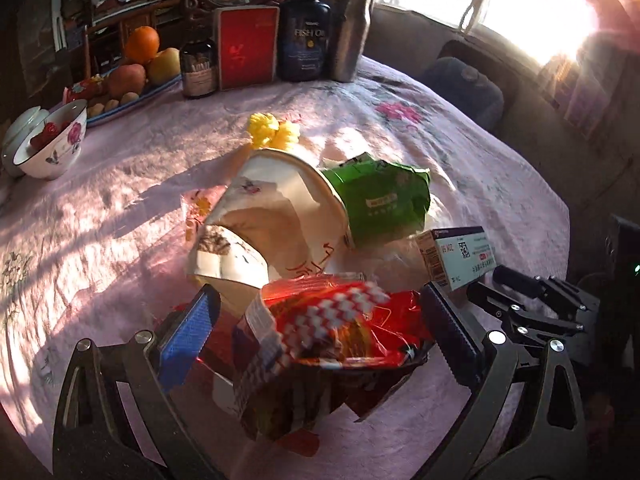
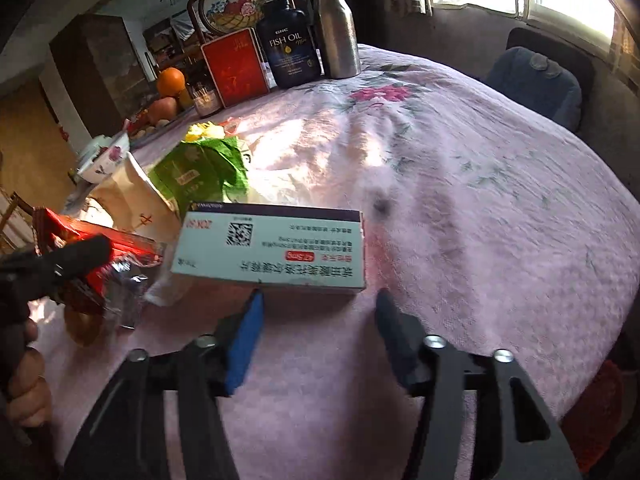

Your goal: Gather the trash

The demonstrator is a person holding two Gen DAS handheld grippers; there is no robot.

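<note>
A pile of trash lies on the pink tablecloth (image 1: pixel 100 208). A red snack wrapper (image 1: pixel 340 324) lies between the open fingers of my left gripper (image 1: pixel 320 312), loose. Beyond it lie a crushed paper cup (image 1: pixel 276 216), a green packet (image 1: pixel 384 200), yellow crumpled paper (image 1: pixel 272 130) and a white medicine box (image 1: pixel 460 256). In the right wrist view my right gripper (image 2: pixel 318 300) is open, its tips just short of the medicine box (image 2: pixel 272 248). The wrapper (image 2: pixel 96 240), cup (image 2: pixel 136 196) and green packet (image 2: pixel 200 172) lie left of it.
At the table's far side stand a fish oil bottle (image 1: pixel 306 36), a red box (image 1: pixel 246 48), a steel bottle (image 1: pixel 352 28), a small jar (image 1: pixel 198 68), a fruit tray (image 1: pixel 136 68) and a flowered bowl (image 1: pixel 52 140). A blue-cushioned chair (image 2: pixel 536 80) stands by the window.
</note>
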